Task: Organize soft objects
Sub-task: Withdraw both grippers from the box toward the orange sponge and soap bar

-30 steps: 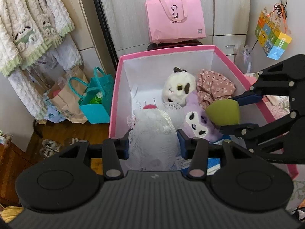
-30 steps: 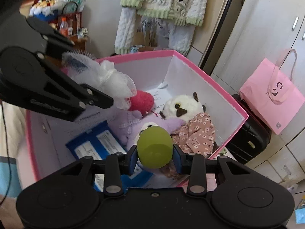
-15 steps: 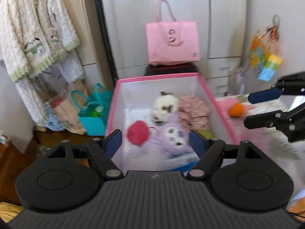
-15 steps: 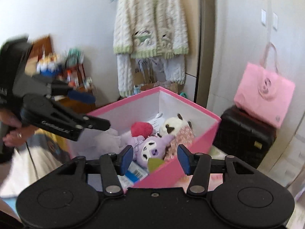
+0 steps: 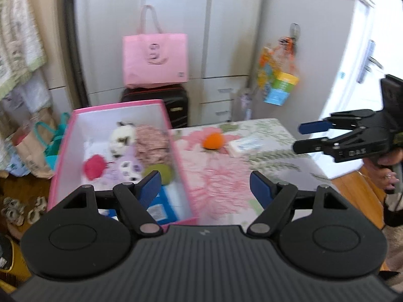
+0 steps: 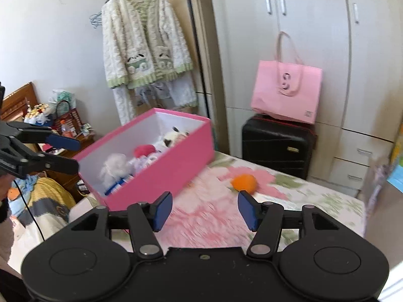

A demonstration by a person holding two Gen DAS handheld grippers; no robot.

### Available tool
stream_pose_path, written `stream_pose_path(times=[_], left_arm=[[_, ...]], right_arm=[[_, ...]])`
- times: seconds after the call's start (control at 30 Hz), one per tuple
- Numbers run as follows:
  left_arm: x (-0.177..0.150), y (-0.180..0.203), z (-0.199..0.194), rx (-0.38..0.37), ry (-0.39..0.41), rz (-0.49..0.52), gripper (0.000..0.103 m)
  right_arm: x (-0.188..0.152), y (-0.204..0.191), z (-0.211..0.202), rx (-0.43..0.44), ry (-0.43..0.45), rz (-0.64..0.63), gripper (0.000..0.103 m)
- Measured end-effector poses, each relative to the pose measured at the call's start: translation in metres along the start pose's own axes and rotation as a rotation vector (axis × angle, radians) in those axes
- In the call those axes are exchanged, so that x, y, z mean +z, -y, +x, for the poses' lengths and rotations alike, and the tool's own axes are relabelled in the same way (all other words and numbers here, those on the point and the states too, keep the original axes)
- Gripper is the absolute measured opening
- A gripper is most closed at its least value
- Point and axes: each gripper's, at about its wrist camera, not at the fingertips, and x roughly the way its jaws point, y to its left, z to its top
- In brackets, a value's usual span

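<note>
While both of my tools hang above the floral counter (image 5: pixel 216 176), I note the pink box (image 6: pixel 176 161) standing at the counter's left end, open-topped, with white inner walls. Inside it lie a round red pompom (image 5: pixel 94 167), a white-and-black plush animal (image 5: pixel 123 136), a purple plush toy (image 5: pixel 126 168), a crumpled pink floral cloth (image 5: pixel 151 143), a smooth green teardrop sponge (image 5: pixel 161 173) against the right wall, a blue packet (image 5: pixel 156 206) at the near end, and a white mesh puff (image 6: pixel 114 167), the last seen from the right wrist view.

My left tool (image 5: pixel 205 186) has its blue-padded fingers spread wide, gripping nothing. My right tool (image 6: pixel 205 210) is likewise spread apart and unloaded.

Outside the box, an orange ball (image 6: pixel 243 183), rounded and soft-looking, rests on the counter near a flat white packet (image 5: pixel 248 146). Motion blur obscures finer texture. Behind the counter, a pink tote bag (image 6: pixel 287 93) sits on a black ribbed suitcase (image 6: pixel 277 146).
</note>
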Motion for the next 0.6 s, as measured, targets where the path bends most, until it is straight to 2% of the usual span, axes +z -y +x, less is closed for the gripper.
stream_pose_path(times=[0.27,0.37,0.43,0.6], left_arm=[[0.009,0.05,0.029,-0.057,-0.005,0.071,0.077],[0.011,0.061,0.045,-0.034,-0.002,0.085,0.077],[0.014,0.066,0.059,-0.014,0.007,0.064,0.077],[0.022,0.071,0.092,0.023,0.019,0.025,0.077]], right_arm=[[-0.024,0.019,0.002,-0.07,-0.011,-0.01,0.074],[-0.032,0.024,0.009,-0.078,-0.008,-0.016,0.078],[-0.037,0.029,0.017,-0.09,-0.01,-0.021,0.085],[-0.048,0.042,0.047,-0.13,-0.006,-0.036,0.087]])
